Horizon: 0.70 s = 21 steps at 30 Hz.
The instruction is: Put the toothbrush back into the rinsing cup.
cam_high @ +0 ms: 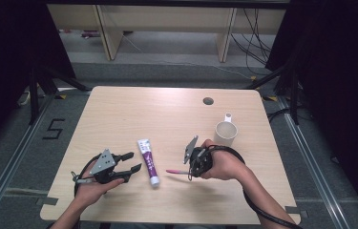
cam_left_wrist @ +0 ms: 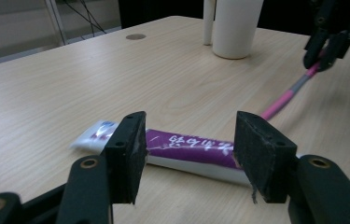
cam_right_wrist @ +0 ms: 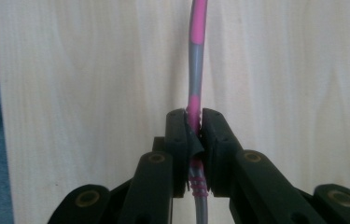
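Left gripper at lower left of the table, held in the person's left hand, jaws spread wide with nothing between them, pointing right toward the toothpaste tube. In the left gripper view the tube lies flat on the wood just past the two black pads, not touched by them; purple body with white print, white crimped end at left of that view. In the high view the tube lies lengthwise, cap end toward the person, between both grippers. Right of it, right gripper in the right hand, jaws pressed together, pinching a pink-and-grey toothbrush that sticks out left toward the tube, raised off the table. Right gripper view: handle clamped between the pads, running straight away from the jaws. White cup with handle stands upright behind the right hand, near it but apart. Small round hole in the table farther back
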### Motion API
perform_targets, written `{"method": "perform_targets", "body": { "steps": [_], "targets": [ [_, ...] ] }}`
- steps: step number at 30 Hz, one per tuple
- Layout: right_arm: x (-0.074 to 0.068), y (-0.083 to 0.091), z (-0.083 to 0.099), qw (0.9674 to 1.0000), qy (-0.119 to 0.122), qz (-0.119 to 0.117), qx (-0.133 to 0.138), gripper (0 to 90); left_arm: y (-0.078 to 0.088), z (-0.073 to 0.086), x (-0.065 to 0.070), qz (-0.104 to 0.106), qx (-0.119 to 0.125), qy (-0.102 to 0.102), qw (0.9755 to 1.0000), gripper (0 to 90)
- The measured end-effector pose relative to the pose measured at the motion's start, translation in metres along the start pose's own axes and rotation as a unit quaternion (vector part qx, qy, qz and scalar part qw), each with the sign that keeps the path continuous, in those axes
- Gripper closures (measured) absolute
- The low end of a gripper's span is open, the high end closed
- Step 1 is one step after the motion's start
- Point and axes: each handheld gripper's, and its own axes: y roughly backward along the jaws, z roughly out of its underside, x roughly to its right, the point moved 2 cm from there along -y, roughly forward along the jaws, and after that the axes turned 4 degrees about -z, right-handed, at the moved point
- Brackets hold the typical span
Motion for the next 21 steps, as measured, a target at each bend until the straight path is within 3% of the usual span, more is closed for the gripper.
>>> {"method": "perform_targets", "body": {
  "steps": [1,3,7,9,10,13,14,17,19,20,21],
  "targets": [
    [0.001,0.0,-0.001,0.9999,0.012,-0.001,0.0,81.9,-0.001,0.0,0.001,0.003,-0.001,-0.002,1.0,43.9],
    [0.002,0.001,-0.003,0.9998,0.008,0.018,-0.003,82.0,-0.004,0.002,0.003,0.008,-0.002,-0.001,1.0,43.8],
    [0.002,-0.003,-0.001,0.9998,0.0,0.006,-0.022,81.9,-0.004,0.001,0.007,0.019,-0.003,-0.008,0.9998,43.7],
    [0.006,-0.005,-0.001,0.9995,0.024,0.007,-0.021,81.9,-0.004,-0.002,0.01,0.023,-0.002,-0.012,0.9997,43.5],
    [0.004,-0.005,0.0,0.9996,0.011,0.008,-0.026,81.9,-0.004,-0.003,0.012,0.028,0.002,-0.013,0.9995,43.3],
    [0.003,-0.005,-0.001,0.9997,0.014,-0.001,-0.021,81.9,-0.004,-0.006,0.016,0.036,-0.003,-0.021,0.9991,42.8],
    [0.004,-0.004,-0.001,0.9995,0.024,-0.001,-0.022,81.9,-0.005,-0.01,0.021,0.047,-0.002,-0.032,0.9984,42.8],
    [0.0,-0.002,-0.003,0.9995,0.024,-0.007,-0.02,81.9,-0.008,-0.016,0.028,0.066,-0.006,-0.051,0.9965,42.8],
    [0.001,-0.002,-0.003,0.9988,0.041,-0.012,-0.023,81.9,-0.009,-0.018,0.032,0.073,-0.007,-0.051,0.996,42.8],
    [-0.001,-0.001,-0.005,0.9992,0.032,-0.014,-0.021,81.9,-0.012,-0.023,0.037,0.087,-0.011,-0.065,0.994,42.7],
    [0.001,-0.002,-0.005,0.9982,0.054,-0.019,-0.017,81.9,-0.015,-0.025,0.04,0.095,-0.015,-0.068,0.993,42.6]
  ]
}}
